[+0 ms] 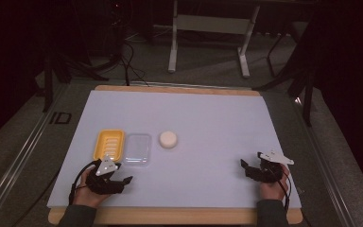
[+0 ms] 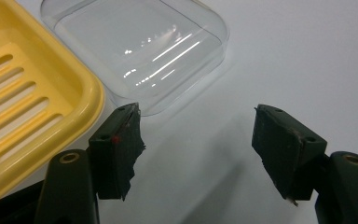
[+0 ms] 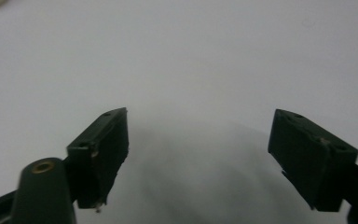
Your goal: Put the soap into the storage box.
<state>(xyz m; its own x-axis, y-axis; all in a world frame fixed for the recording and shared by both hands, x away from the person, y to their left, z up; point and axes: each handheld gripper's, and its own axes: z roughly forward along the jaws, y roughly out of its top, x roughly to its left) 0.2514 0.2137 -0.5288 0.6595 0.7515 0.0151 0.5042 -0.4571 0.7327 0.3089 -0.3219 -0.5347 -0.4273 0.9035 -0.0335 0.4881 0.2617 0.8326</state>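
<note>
A yellow slotted soap dish (image 1: 108, 144) (image 2: 23, 102) lies on the white table mat at the left. Right beside it sits a clear plastic lid (image 1: 138, 149) (image 2: 142, 49). A round white soap bar (image 1: 168, 139) rests a little to the right of the lid. My left gripper (image 1: 123, 176) (image 2: 196, 140) hovers open just in front of the dish and lid, with nothing between its jaws. My right gripper (image 1: 246, 168) (image 3: 198, 154) is open near the table's front right, over bare mat. A hand holds each gripper.
The white mat (image 1: 217, 123) lies on a wooden board (image 1: 179, 216) whose front edge runs just behind the hands. Beyond the table stand a metal frame (image 1: 208, 28), cables (image 1: 127, 61) and dark floor.
</note>
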